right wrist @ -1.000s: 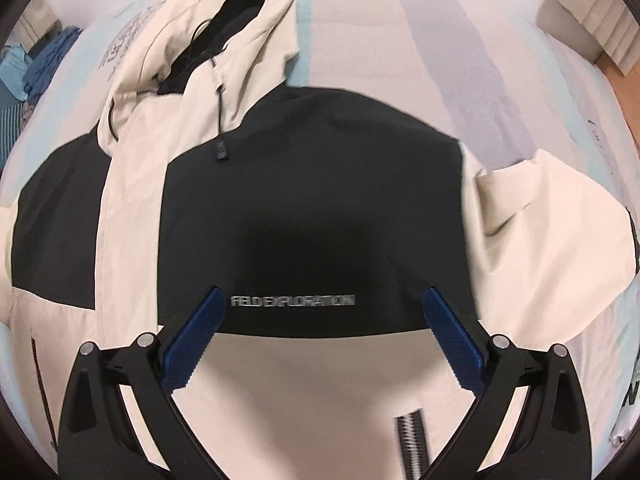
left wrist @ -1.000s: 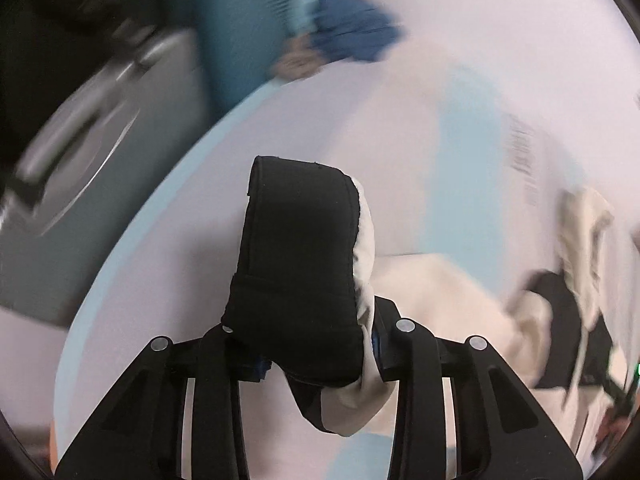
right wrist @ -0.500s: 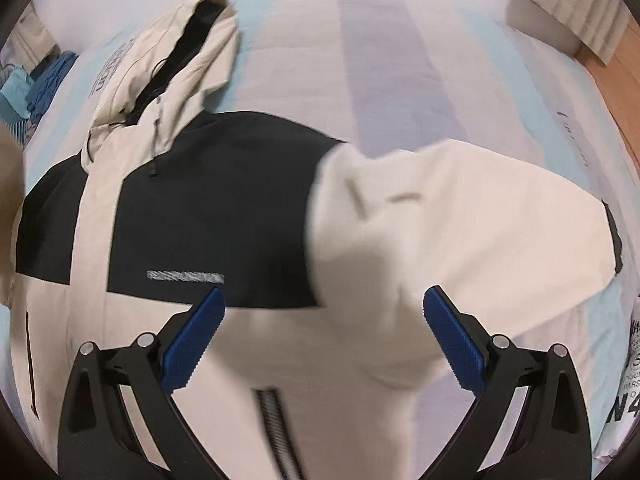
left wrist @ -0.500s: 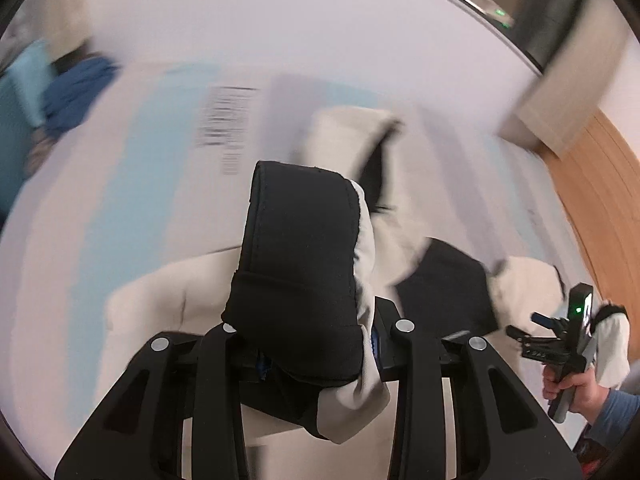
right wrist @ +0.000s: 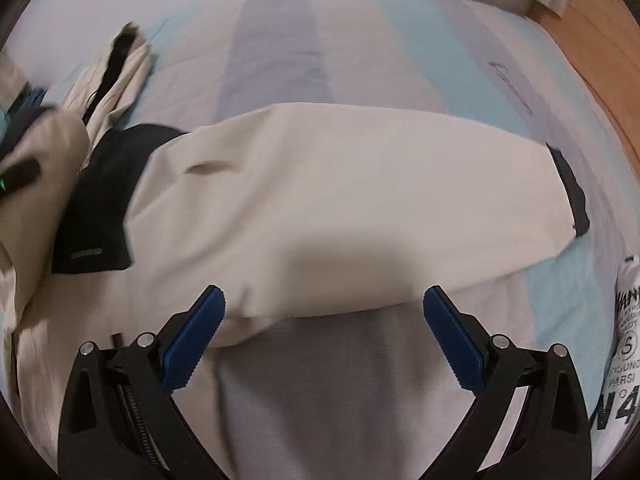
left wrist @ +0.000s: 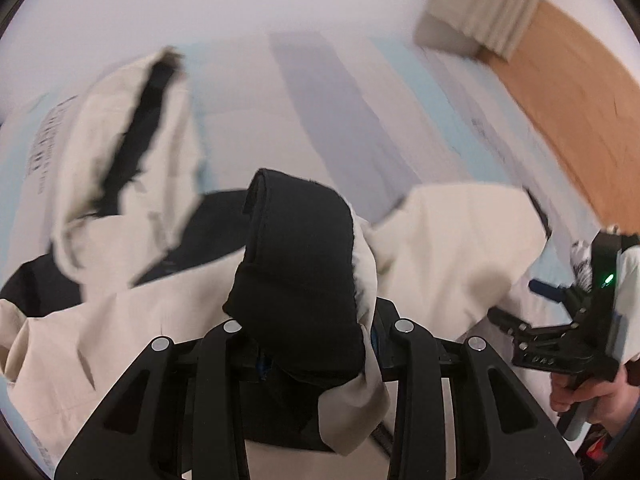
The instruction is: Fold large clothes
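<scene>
Left gripper [left wrist: 316, 344]: you pinch the jacket's black cuff [left wrist: 300, 264].
Right gripper [right wrist: 324, 336]: your jaws gape wide above the cream sleeve [right wrist: 340, 208], gripping nothing.

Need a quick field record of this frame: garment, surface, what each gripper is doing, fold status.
garment: cream and black jacket, lying on the bed
surface: bedsheet with pale blue and grey stripes
left gripper: shut on the jacket's black sleeve cuff, cuff held above the jacket body
right gripper: open, nothing between the blue pads, above the jacket's near edge
other sleeve: spread out flat, black cuff at its end
fold status: sleeve being carried, not yet laid down
</scene>
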{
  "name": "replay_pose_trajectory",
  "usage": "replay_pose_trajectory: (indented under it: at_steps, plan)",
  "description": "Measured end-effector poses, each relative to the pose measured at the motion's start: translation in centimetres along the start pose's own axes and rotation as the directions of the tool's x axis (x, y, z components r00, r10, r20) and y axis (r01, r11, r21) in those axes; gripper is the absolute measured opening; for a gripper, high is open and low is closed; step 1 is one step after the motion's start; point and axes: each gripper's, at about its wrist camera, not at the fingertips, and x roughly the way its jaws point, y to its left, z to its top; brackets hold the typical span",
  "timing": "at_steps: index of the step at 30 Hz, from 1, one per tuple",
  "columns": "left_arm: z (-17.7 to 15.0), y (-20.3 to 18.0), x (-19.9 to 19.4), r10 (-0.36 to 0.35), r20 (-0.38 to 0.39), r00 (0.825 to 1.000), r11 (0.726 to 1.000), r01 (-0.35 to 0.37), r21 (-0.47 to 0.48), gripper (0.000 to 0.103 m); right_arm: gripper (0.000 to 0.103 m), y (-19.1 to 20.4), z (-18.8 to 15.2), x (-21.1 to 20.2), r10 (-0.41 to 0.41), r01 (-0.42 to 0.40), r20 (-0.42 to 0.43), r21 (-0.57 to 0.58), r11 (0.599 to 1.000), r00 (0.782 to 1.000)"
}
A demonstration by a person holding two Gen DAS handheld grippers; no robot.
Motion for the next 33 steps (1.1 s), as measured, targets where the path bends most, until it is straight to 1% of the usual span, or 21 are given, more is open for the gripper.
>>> replay_pose_trajectory:
  at_steps: [4,7,10,12,13,15,16,18,22,23,24,25,26,27,28,29,30,32,33]
  plan:
    - [-0.6,-3.7,4.0,0.035,-0.027,0.999,0.999,-0.034,0.038,0.033,0.096,-3.5,0.1,0.8,-0.022,0.021,0.003,0.040,0.999,1.000]
    - [-1.1,-5.6,6.3,0.084,-0.032,0.996,0.995,-0.081,0.062,0.033,0.096,-6.6,0.3,1.4,-0.062,0.061,0.001,0.068,0.996,0.998]
    - [-1.7,-6.7,8.5,0.163,-0.038,0.986,0.983,-0.159,0.090,0.033,0.096,-10.6,0.7,2.0,-0.108,0.108,-0.012,0.117,0.987,0.994]
    - [-2.1,-6.9,10.0,0.206,-0.067,0.976,0.976,-0.201,0.080,0.033,0.096,-13.3,0.9,2.2,-0.177,0.178,-0.025,0.155,0.972,0.984]
    - [-2.2,-7.0,10.5,0.219,-0.073,0.973,0.974,-0.213,0.078,0.033,0.096,-15.0,0.9,2.2,-0.197,0.199,-0.032,0.201,0.959,0.980]
    - [-2.6,-7.4,11.5,0.248,-0.076,0.966,0.967,-0.242,0.086,0.034,0.095,-18.2,0.7,2.2,-0.201,0.203,-0.037,0.286,0.936,0.979]
    - [-2.7,-7.4,11.7,0.253,-0.073,0.965,0.965,-0.247,0.089,0.034,0.095,-19.3,0.7,2.2,-0.198,0.200,-0.036,0.311,0.929,0.979]
    - [-2.8,-7.4,12.2,0.267,-0.077,0.961,0.961,-0.260,0.095,0.035,0.087,-21.3,0.9,2.4,-0.170,0.171,-0.033,0.341,0.924,0.985]
    - [-2.7,-7.7,12.6,0.289,-0.069,0.955,0.954,-0.282,0.100,0.037,0.086,-24.3,1.9,3.4,-0.125,0.132,-0.043,0.382,0.914,0.991]
    - [-2.7,-7.8,12.6,0.298,-0.067,0.952,0.951,-0.290,0.106,0.039,0.086,-25.0,2.3,3.7,-0.116,0.126,-0.048,0.392,0.911,0.992]
    - [-2.7,-8.0,12.7,0.309,-0.064,0.949,0.947,-0.301,0.109,0.043,0.086,-25.8,2.7,4.1,-0.111,0.125,-0.059,0.401,0.908,0.992]
    - [-2.7,-8.1,12.7,0.316,-0.062,0.947,0.945,-0.309,0.107,0.046,0.086,-26.3,2.9,4.4,-0.113,0.134,-0.075,0.407,0.904,0.991]
    - [-2.7,-8.2,12.7,0.324,-0.060,0.944,0.943,-0.317,0.103,0.053,0.086,-26.8,3.2,4.9,-0.105,0.136,-0.096,0.419,0.898,0.990]
    - [-2.6,-8.3,12.7,0.348,-0.060,0.936,0.934,-0.341,0.103,0.064,0.086,-27.1,3.2,5.2,-0.090,0.128,-0.107,0.433,0.892,0.990]
    - [-2.5,-8.2,12.8,0.367,-0.063,0.928,0.928,-0.361,0.098,0.068,0.086,-27.6,3.4,5.6,-0.076,0.121,-0.116,0.453,0.883,0.990]
    - [-2.4,-8.2,12.8,0.369,-0.066,0.927,0.927,-0.363,0.092,0.072,0.086,-28.0,3.6,5.8,-0.065,0.114,-0.118,0.470,0.875,0.991]
    - [-2.3,-7.9,12.7,0.362,-0.069,0.930,0.931,-0.357,0.076,0.074,0.086,-28.0,3.7,5.9,-0.059,0.110,-0.121,0.479,0.871,0.991]
    - [-2.1,-7.4,12.4,0.333,-0.067,0.941,0.943,-0.330,0.045,0.077,0.086,-28.3,4.0,6.4,-0.055,0.116,-0.135,0.495,0.861,0.989]
    - [-2.1,-7.3,12.2,0.326,-0.063,0.943,0.945,-0.325,0.037,0.082,0.086,-28.2,4.1,6.5,-0.059,0.119,-0.135,0.496,0.860,0.989]
